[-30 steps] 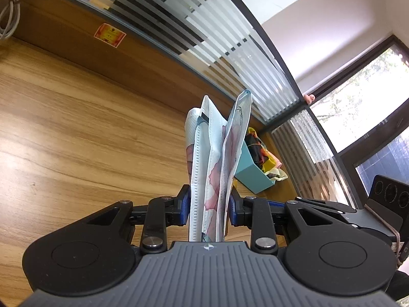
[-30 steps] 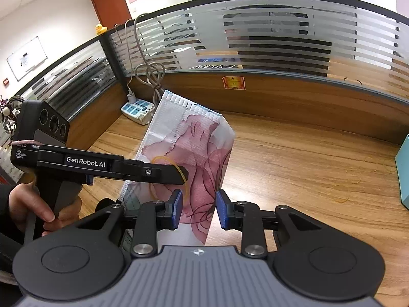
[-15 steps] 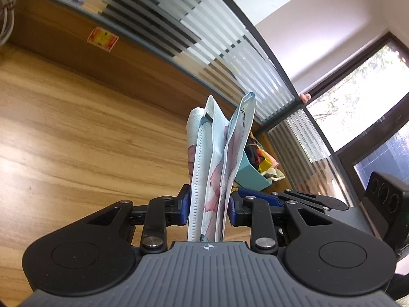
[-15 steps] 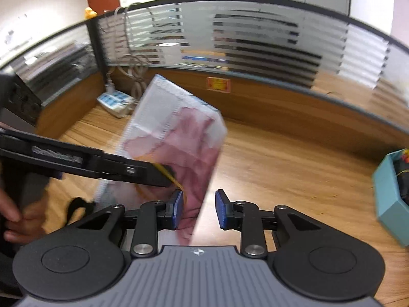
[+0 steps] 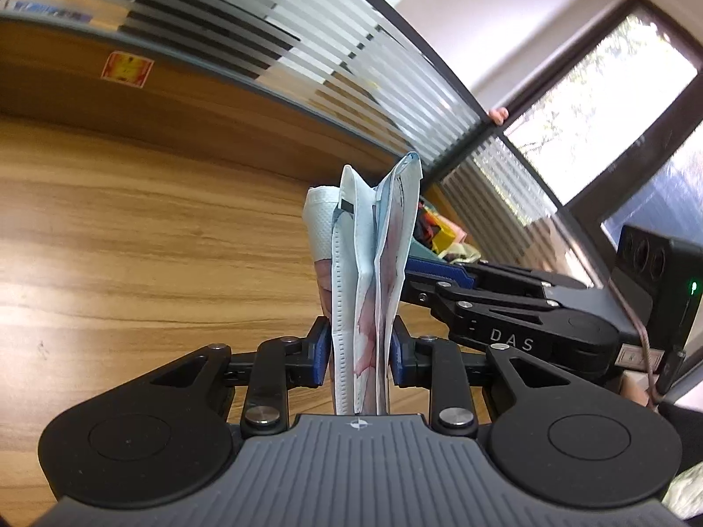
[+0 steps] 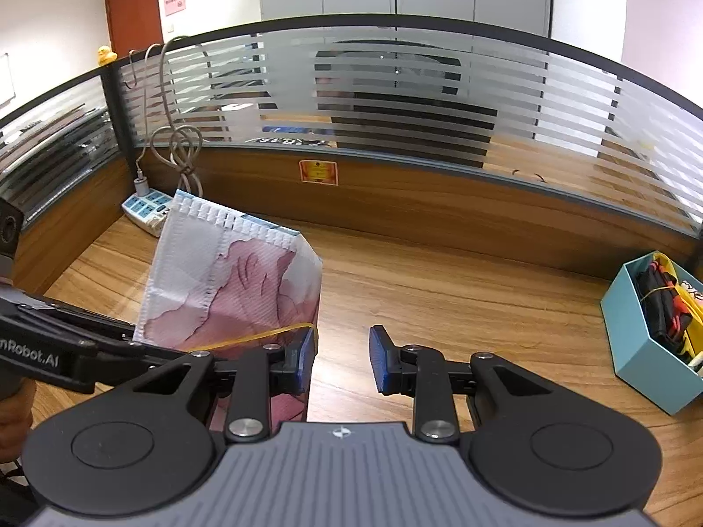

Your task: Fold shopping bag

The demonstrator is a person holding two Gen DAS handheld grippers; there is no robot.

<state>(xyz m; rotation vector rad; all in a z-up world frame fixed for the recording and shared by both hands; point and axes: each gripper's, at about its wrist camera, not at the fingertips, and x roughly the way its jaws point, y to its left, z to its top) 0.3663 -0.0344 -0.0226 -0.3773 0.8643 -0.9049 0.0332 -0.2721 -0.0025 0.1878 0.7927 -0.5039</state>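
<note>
Shopping bag (image 5: pixel 369 290) folded into upright bundle, pinched in left gripper (image 5: pixel 360 347) above desk (image 5: pixel 132 241). Right gripper (image 6: pixel 342 355) now beside bundle, no longer astride it; jaws spread, empty, rubber band (image 6: pixel 263 334) stretching from left finger. Banding step likely next.

A wooden desk (image 6: pixel 461 290) sits inside striped frosted-glass partitions (image 6: pixel 395 101), with bright windows (image 5: pixel 602 105) beyond.
</note>
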